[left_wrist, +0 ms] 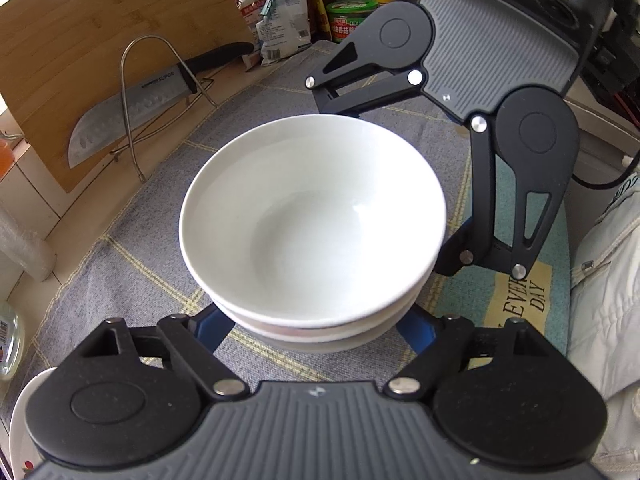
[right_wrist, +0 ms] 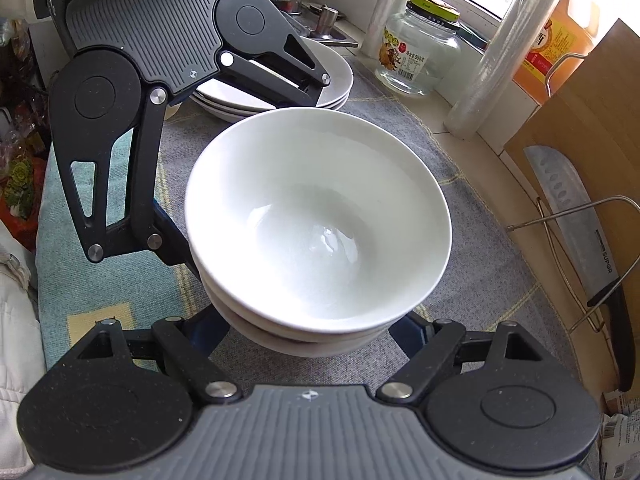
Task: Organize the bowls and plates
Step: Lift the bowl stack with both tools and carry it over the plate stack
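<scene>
A stack of white bowls (left_wrist: pixel 312 224) stands on the grey checked cloth (left_wrist: pixel 140 264); it also shows in the right wrist view (right_wrist: pixel 316 220). My left gripper (left_wrist: pixel 314 332) has its blue fingers spread wide on either side of the stack's base. My right gripper (right_wrist: pixel 312 332) does the same from the opposite side and shows in the left wrist view (left_wrist: pixel 384 184). The left gripper shows in the right wrist view (right_wrist: pixel 240 160). Whether the fingers touch the bowls is hidden under the rims. A stack of white plates (right_wrist: pixel 336 80) lies behind the left gripper.
A wooden cutting board (left_wrist: pixel 100 40) and a cleaver (left_wrist: pixel 128 120) in a wire rack (left_wrist: pixel 132 92) stand at one side. Jars (right_wrist: pixel 416 52), an oil bottle (right_wrist: pixel 560 40), a film roll (right_wrist: pixel 500 64) and food packets (left_wrist: pixel 280 12) line the counter's back. A plate edge (left_wrist: pixel 24 420) shows low left.
</scene>
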Demonstrator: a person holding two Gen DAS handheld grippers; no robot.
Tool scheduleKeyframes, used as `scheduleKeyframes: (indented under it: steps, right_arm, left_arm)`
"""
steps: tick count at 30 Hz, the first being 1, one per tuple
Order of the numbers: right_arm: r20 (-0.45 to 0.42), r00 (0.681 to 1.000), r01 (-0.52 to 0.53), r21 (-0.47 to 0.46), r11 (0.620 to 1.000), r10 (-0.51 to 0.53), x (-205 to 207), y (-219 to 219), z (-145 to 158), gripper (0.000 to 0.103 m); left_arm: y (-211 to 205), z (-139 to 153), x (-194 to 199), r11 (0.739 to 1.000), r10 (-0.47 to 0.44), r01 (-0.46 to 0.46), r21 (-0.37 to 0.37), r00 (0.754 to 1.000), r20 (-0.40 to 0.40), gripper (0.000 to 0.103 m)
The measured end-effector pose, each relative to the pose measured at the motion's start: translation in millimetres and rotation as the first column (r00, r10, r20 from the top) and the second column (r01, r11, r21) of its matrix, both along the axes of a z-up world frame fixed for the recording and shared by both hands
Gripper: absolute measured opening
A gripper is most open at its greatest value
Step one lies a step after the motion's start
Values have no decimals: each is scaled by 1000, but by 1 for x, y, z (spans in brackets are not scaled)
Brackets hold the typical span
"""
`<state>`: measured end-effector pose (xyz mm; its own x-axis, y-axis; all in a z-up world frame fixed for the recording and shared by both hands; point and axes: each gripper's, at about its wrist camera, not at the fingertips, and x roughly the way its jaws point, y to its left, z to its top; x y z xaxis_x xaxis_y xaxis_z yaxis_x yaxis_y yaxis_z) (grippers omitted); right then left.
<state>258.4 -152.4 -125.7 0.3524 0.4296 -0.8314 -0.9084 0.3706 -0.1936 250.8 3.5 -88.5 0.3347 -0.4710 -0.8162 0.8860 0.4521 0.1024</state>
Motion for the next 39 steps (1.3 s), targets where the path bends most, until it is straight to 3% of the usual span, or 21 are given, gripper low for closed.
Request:
scheduleKeyframes:
  steps: [19,39]
  right_arm:
    - [60,994,-96,-3,995,96,-21,37,32,89]
    - [106,979,-170,-41,985,173,-5,142,42,89]
  left_arm:
    - [38,34,-26,995,97,-96,-17,994,54,86]
    - [133,40,-19,982,186,-182,-48,977,102,86]
